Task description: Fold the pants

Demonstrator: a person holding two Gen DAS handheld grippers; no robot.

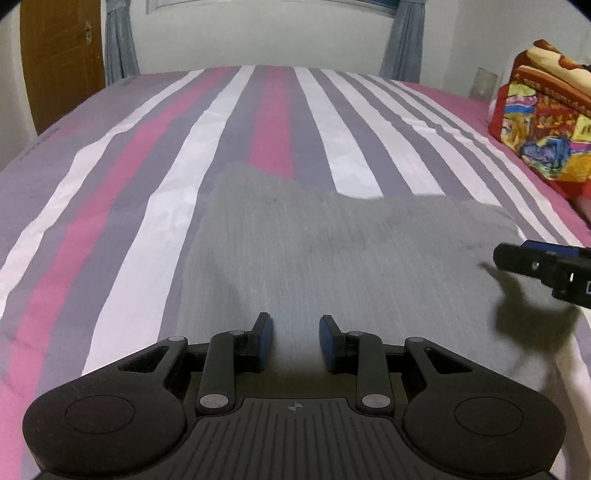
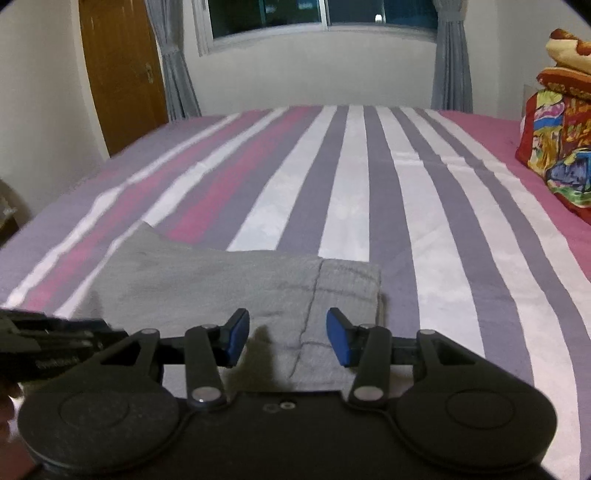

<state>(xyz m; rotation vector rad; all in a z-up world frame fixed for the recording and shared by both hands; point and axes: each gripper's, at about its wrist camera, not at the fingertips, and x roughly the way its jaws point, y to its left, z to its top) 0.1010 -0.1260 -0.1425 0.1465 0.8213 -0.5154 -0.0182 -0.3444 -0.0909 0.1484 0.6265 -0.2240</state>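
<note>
Grey pants (image 1: 332, 251) lie folded flat on the striped bed, also in the right wrist view (image 2: 229, 280), with the waistband end (image 2: 351, 288) at the right. My left gripper (image 1: 295, 332) is open and empty, hovering over the near left part of the pants. My right gripper (image 2: 284, 332) is open and empty, above the waistband end near its seam. The right gripper shows at the right edge of the left wrist view (image 1: 543, 266). The left gripper shows at the left edge of the right wrist view (image 2: 55, 336).
The bed (image 1: 155, 177) has pink, grey and white stripes. A colourful folded blanket stack (image 1: 543, 122) sits at the bed's right side, also in the right wrist view (image 2: 561, 155). A wooden door (image 2: 118, 74) and curtained window (image 2: 317, 18) stand beyond the bed.
</note>
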